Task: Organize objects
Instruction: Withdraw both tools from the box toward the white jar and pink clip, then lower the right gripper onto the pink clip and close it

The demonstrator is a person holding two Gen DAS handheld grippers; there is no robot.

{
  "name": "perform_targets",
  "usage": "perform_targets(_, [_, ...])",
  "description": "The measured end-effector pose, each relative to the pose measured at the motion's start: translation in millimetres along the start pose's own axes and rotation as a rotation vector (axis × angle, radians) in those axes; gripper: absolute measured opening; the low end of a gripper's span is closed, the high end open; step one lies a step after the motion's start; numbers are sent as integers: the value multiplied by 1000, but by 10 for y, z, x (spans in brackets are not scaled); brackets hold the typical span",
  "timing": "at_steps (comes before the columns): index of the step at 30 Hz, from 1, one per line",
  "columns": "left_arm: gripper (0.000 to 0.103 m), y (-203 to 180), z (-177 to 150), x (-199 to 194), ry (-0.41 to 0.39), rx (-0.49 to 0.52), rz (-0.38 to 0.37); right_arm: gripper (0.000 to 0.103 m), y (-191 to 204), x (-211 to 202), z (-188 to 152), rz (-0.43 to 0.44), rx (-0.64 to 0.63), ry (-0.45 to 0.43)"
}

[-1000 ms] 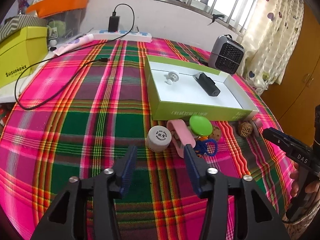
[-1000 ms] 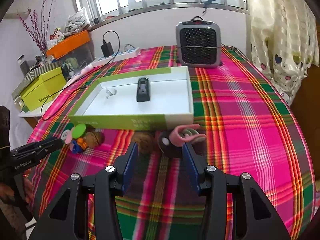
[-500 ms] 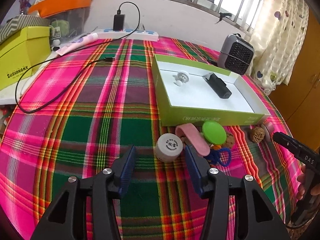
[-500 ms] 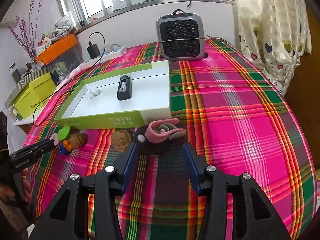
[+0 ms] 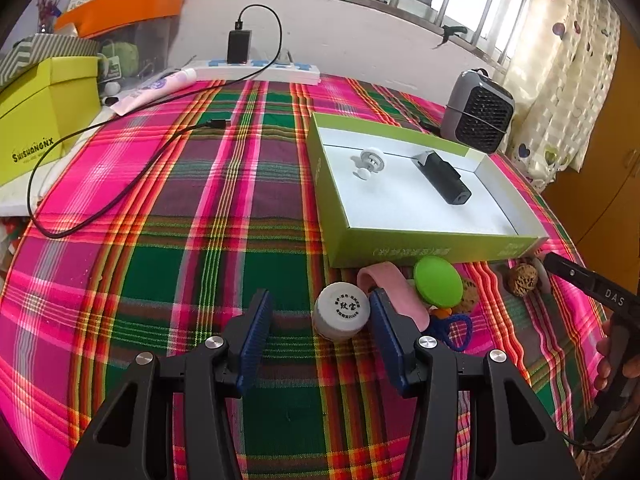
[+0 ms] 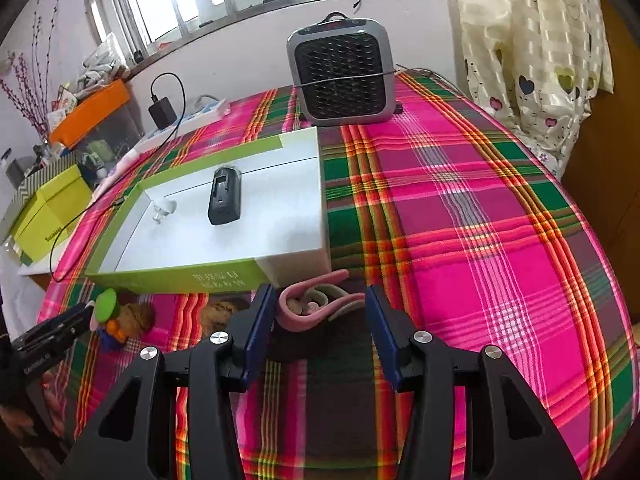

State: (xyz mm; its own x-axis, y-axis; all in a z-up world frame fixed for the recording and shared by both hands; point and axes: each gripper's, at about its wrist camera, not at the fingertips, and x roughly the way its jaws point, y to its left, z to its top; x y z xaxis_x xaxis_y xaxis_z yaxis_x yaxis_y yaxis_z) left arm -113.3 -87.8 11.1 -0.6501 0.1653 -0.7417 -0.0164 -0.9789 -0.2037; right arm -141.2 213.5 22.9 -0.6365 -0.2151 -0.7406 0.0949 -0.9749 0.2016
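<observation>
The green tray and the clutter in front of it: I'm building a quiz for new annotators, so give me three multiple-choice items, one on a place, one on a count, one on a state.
1. Where does the white jar stand?
A. in the tray
B. on the cloth between the left gripper's fingers
C. beside the heater

2. How many things lie in the tray?
A. two
B. none
C. five

3. How is the right gripper?
A. clamped on the black device
B. open around the pink clip
C. fully shut, empty

Answers: 1 B, the jar sits between the left gripper's blue pads. 2 A, only a white knob and a black device. 3 B, the pink clip lies between the fingers with gaps either side.
</observation>
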Motion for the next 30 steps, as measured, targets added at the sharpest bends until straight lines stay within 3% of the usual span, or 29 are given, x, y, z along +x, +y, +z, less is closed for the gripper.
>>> perform_targets(11, [49,0,4,3,0,3,2,48,-184,-197,-92,-91,-25,17])
perform_targets(30, [49,-9,21,17,3,10,13,48,-176,-146,-70,-56,-17,3])
